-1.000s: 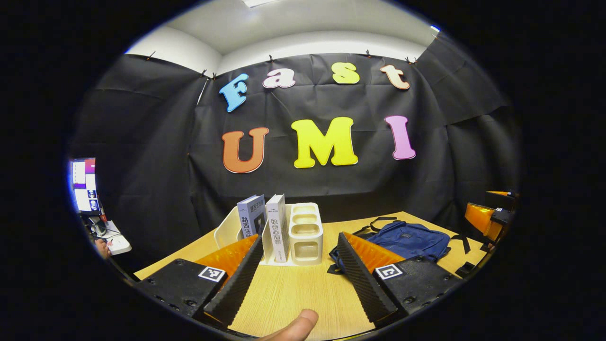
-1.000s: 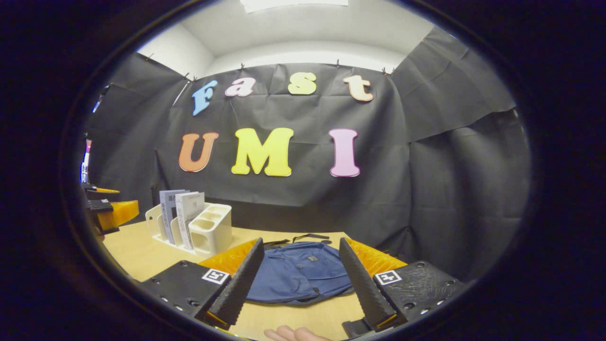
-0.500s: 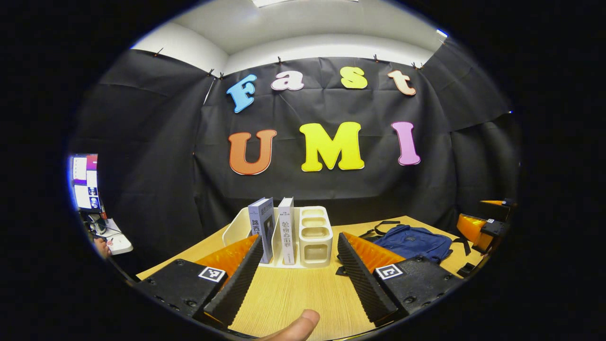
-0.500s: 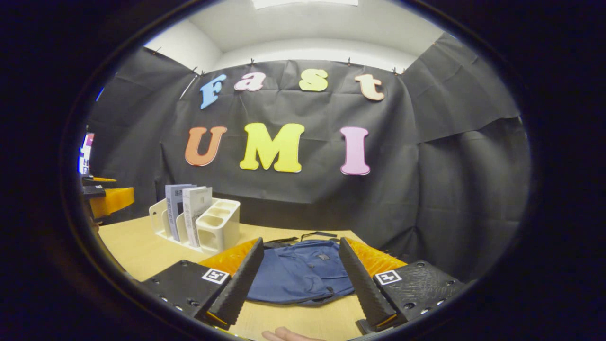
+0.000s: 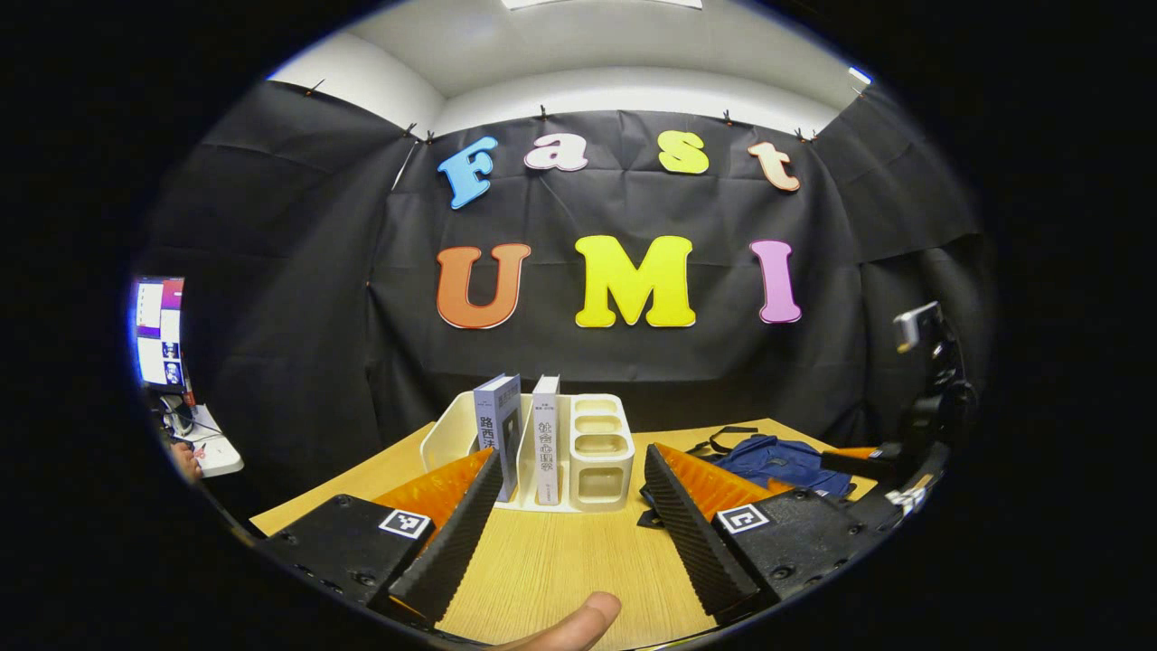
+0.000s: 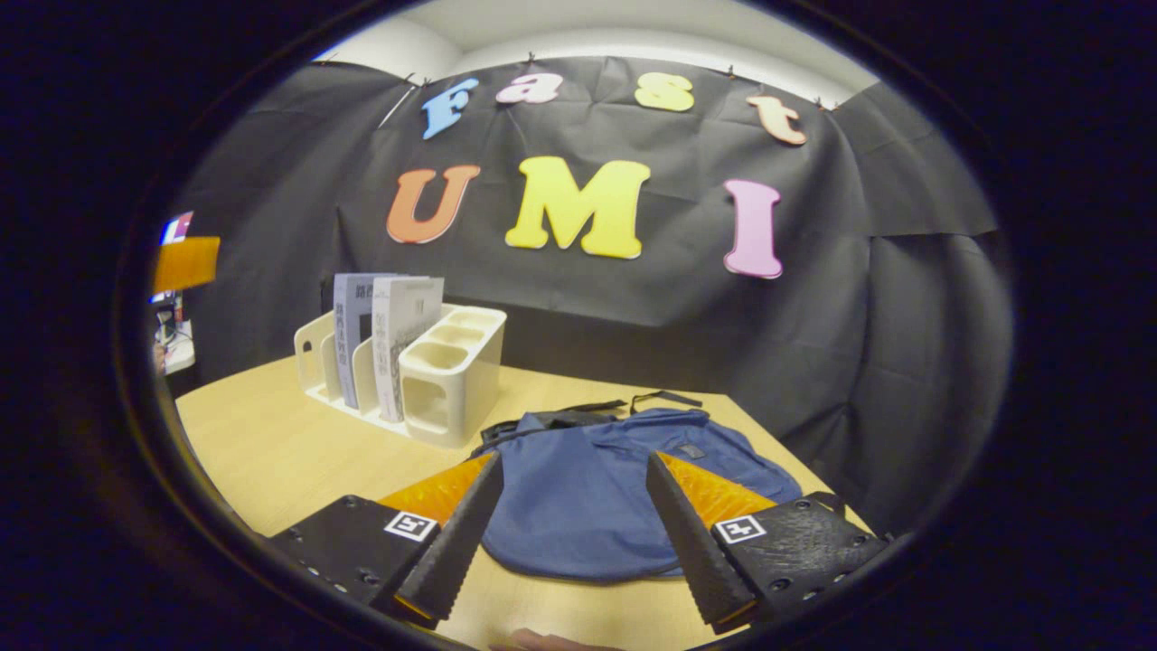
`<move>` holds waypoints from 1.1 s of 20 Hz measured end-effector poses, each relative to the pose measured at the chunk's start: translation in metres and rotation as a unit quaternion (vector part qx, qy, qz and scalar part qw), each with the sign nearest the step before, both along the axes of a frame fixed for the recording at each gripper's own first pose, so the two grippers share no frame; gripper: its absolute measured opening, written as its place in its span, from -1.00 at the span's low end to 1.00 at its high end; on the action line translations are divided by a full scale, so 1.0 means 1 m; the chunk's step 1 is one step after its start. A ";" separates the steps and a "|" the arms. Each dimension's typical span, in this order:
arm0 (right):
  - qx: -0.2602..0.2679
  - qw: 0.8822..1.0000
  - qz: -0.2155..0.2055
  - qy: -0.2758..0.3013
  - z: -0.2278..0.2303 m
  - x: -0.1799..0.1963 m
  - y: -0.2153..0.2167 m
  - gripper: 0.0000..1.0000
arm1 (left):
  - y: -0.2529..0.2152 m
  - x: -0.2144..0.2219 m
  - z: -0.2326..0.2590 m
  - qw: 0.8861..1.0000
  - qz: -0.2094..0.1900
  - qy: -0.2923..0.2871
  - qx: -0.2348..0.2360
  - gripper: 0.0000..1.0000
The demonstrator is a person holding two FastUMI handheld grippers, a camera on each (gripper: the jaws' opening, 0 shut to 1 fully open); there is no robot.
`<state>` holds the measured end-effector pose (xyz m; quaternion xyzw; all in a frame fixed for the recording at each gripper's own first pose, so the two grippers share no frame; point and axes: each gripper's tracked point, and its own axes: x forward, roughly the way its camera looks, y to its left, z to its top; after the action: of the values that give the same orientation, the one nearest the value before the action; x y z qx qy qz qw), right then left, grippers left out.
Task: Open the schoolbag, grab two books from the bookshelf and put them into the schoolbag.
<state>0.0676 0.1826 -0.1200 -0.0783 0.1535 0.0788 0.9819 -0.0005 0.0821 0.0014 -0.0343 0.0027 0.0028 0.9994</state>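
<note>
A blue schoolbag [image 6: 587, 479] lies flat and zipped on the wooden table [image 6: 271, 443], right of a cream bookshelf [image 6: 447, 375]. Two books stand upright in the shelf: a grey-blue book [image 5: 495, 432] and a white book [image 5: 545, 438]. My right gripper [image 6: 571, 466] hangs open just above the bag's near part, nothing between its fingers. My left gripper [image 5: 571, 457] is open over the table, a short way in front of the shelf. In the left gripper view the bag [image 5: 782, 457] shows at the right, partly behind the right gripper [image 5: 890, 466].
Black cloth walls close in the table's back and right sides. A monitor [image 5: 158, 330] and a small white desk [image 5: 212, 452] stand beyond the table's left edge. A thumb [image 5: 569, 624] shows at the bottom of the left gripper view. Black straps [image 6: 624, 402] trail behind the bag.
My right gripper has moved forward and tilted down over the schoolbag, which now looks larger. The left gripper has barely shifted. Both stay open.
</note>
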 end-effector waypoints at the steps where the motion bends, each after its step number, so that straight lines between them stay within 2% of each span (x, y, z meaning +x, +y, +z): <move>1: -0.004 1.000 0.005 0.014 -0.012 0.006 0.010 0.92 | 0.004 0.001 -0.001 1.000 0.004 0.001 -0.002 0.98; 6: -0.051 0.996 0.008 0.075 -0.068 0.031 0.044 0.90 | 0.009 0.005 -0.011 1.000 -0.001 0.008 0.003 0.96; 7: -0.065 0.995 0.008 0.075 -0.073 0.034 0.049 0.97 | 0.010 0.009 -0.013 1.000 -0.003 0.012 0.005 0.96; 9: -0.098 0.992 -0.006 0.082 -0.087 0.038 0.049 0.89 | 0.010 0.010 -0.018 1.000 -0.003 0.020 0.002 0.96; 11: -0.116 0.988 -0.017 0.104 -0.104 0.042 0.051 0.97 | 0.009 0.014 -0.021 1.000 -0.005 0.025 -0.003 0.96; 12: -0.116 0.987 -0.015 0.114 -0.112 0.043 0.055 0.88 | 0.010 0.014 -0.022 1.000 -0.005 0.026 -0.004 0.96; 13: -0.123 0.985 -0.017 0.119 -0.118 0.046 0.056 0.88 | 0.010 0.014 -0.022 1.000 -0.006 0.027 -0.004 0.96; 15: -0.131 0.984 -0.021 0.117 -0.113 0.047 0.057 1.00 | 0.008 0.015 -0.024 1.000 -0.008 0.028 -0.004 0.96; 16: -0.139 0.984 -0.025 0.111 -0.112 0.050 0.055 0.82 | 0.007 0.016 -0.025 1.000 -0.009 0.030 -0.004 0.96; 17: -0.144 0.983 -0.027 0.109 -0.111 0.051 0.054 0.82 | 0.005 0.017 -0.026 0.999 -0.010 0.032 -0.001 0.96; 18: -0.139 0.983 -0.030 0.117 -0.115 0.052 0.053 0.50 | 0.003 0.018 -0.028 0.999 -0.012 0.034 0.001 0.96; 21: -0.108 0.985 -0.025 0.128 -0.113 0.053 0.054 0.24 | -0.002 0.021 -0.030 0.999 -0.016 0.038 0.005 0.96; 22: -0.101 0.987 -0.023 0.120 -0.106 0.053 0.054 -0.03 | -0.004 0.020 -0.031 0.999 -0.018 0.038 0.007 0.96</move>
<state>0.1202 0.2369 -0.2259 -0.1637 0.2795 0.0487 0.9448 0.0196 0.0781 -0.0300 -0.0274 0.0411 -0.0138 0.9987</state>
